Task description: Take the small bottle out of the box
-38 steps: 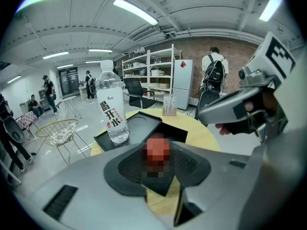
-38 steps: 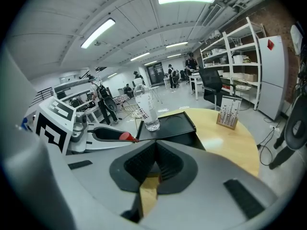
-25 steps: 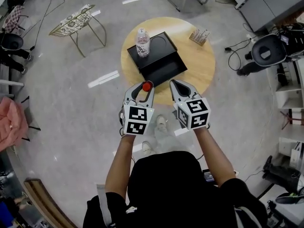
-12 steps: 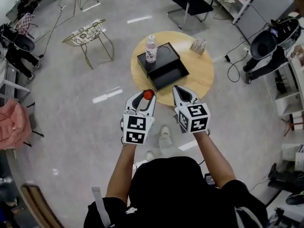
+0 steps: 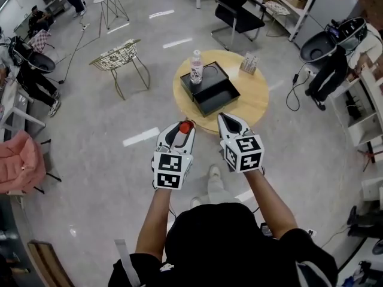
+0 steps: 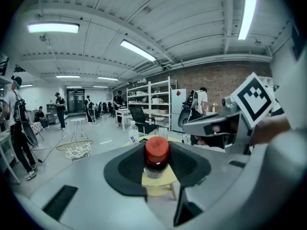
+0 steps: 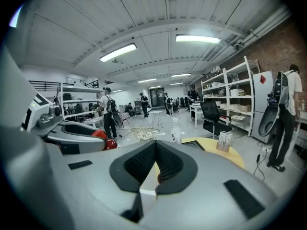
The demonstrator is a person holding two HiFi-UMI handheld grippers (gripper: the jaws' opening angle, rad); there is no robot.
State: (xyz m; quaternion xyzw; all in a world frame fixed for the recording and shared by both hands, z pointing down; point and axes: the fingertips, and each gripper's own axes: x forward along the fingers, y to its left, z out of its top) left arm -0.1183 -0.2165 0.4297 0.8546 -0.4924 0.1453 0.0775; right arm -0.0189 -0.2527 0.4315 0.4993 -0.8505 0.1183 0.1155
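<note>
the left gripper (image 5: 184,131) is clamped on the small bottle (image 6: 157,157), its dark pads pressing either side of the body just below the red cap, so the bottle stands upright between the jaws. held this way, the small bottle is outside the black box (image 5: 222,104) and well apart from it, at the near edge of the round wooden table (image 5: 256,102). the right gripper (image 5: 223,118) hangs just to the right of the left one, its jaws drawn together with nothing between them. the box lies open on the table, and a larger clear water bottle (image 5: 196,66) stands upright at its far left corner. a small card stand (image 5: 249,63) sits on the far right of the table.
</note>
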